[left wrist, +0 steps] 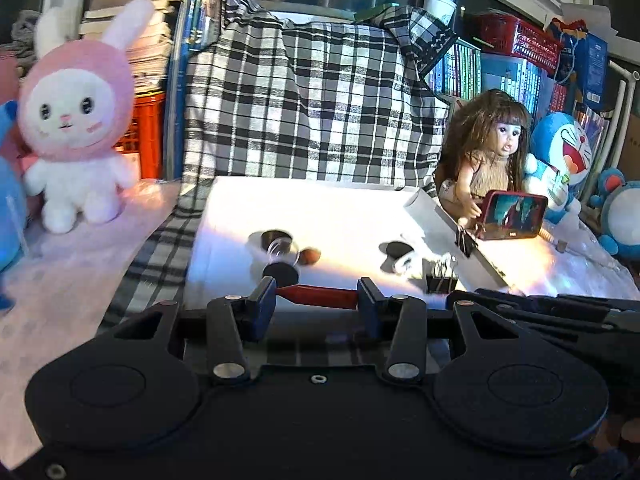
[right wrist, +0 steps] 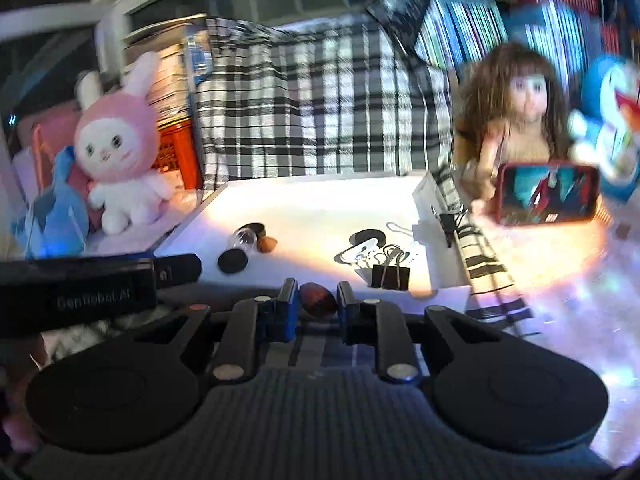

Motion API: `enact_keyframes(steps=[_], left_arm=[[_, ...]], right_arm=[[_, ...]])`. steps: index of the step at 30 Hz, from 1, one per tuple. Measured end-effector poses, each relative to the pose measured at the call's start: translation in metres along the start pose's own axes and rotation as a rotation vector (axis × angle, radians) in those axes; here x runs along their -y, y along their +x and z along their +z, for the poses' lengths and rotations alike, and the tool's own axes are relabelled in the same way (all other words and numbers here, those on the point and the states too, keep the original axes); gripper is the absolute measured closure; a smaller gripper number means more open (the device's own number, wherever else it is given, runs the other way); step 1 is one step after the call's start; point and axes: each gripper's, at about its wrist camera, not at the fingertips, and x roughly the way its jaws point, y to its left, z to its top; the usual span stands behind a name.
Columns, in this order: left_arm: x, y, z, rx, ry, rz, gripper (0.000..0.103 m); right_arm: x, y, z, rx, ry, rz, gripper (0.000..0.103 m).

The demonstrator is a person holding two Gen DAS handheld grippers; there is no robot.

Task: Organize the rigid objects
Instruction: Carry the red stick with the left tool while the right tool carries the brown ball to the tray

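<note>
- Draped behind everything: a black-and-white checked cloth (left wrist: 304,92), hanging over whatever stands at the back and running down along both sides of the tray.
- Centre of the bench: a shallow white tray (left wrist: 320,208), brightly lit, with a raised white wall on its right side.
- Left of the tray: a pink-hooded plush rabbit (left wrist: 76,120), upright, facing forward.
- Right of the tray: a long-haired doll (left wrist: 492,148), seated, with a red-cased phone (left wrist: 514,216) propped against its lap, screen lit.
- Further right: a blue-and-white cat plush (left wrist: 564,152), just beside the doll.
- Left tongs (left wrist: 316,298): spread fairly wide yet pinching a red, bar-like object (left wrist: 320,296) by its two ends, at the near edge of the tray; exact kind of object hard to tell.
- Right tongs (right wrist: 317,300): drawn close together, pinching a small dark reddish-brown oval object (right wrist: 318,300), also at the tray's near edge.
- Lying in the tray, left part: a small clear glass vial (right wrist: 243,240) on its side, a black round cap (right wrist: 233,261) near its mouth, a brown nut-like piece (right wrist: 267,244) just beside it.
- Right part of the tray: a black binder clip (right wrist: 390,274) standing near the front wall, wire paper clips (right wrist: 400,227) close by, another black clip (right wrist: 448,222) gripping the right wall.
</note>
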Motion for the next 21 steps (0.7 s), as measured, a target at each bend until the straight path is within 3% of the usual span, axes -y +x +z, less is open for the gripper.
enact_keyframes(steps=[6,21], left_arm=[[-0.006,0.048,0.02,-0.099,-0.027,0.001,0.061],[-0.009,0.096,0.009,-0.151,0.001,0.067,0.061]], right_arm=[[0.015,0.039,0.023,-0.081,0.062,-0.004,0.078],[0.018,0.086,0.022,-0.153,0.006,-0.075,0.078]])
